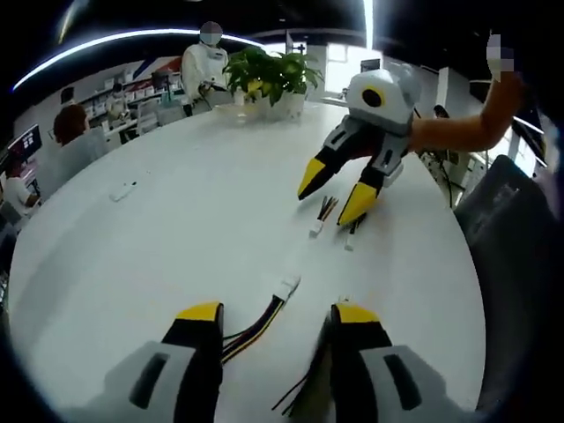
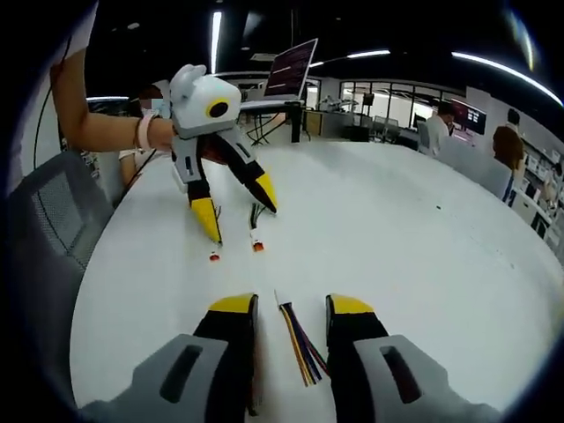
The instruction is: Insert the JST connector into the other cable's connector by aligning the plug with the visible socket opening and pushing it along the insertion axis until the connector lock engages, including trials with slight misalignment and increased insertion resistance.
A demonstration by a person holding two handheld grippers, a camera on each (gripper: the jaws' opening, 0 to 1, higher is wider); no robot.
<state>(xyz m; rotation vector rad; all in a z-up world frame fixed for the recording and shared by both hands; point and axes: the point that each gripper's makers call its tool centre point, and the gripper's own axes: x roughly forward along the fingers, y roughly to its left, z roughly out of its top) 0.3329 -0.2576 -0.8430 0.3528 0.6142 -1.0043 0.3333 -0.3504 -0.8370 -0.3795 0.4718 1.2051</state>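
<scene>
On the white table (image 1: 159, 264) lies a cable with yellow, black and red wires and a white JST connector (image 1: 286, 286), just ahead of and between the jaws of my open left gripper (image 1: 278, 314). Farther off, my right gripper (image 1: 333, 196) hovers open, jaws pointing down, over two small white connectors (image 1: 317, 227) (image 1: 350, 240). In the right gripper view, a multi-coloured cable (image 2: 300, 344) lies between the jaws of the open right gripper (image 2: 292, 305). Beyond it the left gripper (image 2: 236, 213) stands open over two connector ends (image 2: 257, 245) (image 2: 214, 256). Neither gripper holds anything.
A potted plant (image 1: 269, 79) stands at the table's far edge and a small white item (image 1: 123, 190) lies to the left. A laptop (image 2: 291, 70) sits at the far side. Grey chairs (image 2: 53, 229) (image 1: 502, 203) flank the table. People sit and stand behind.
</scene>
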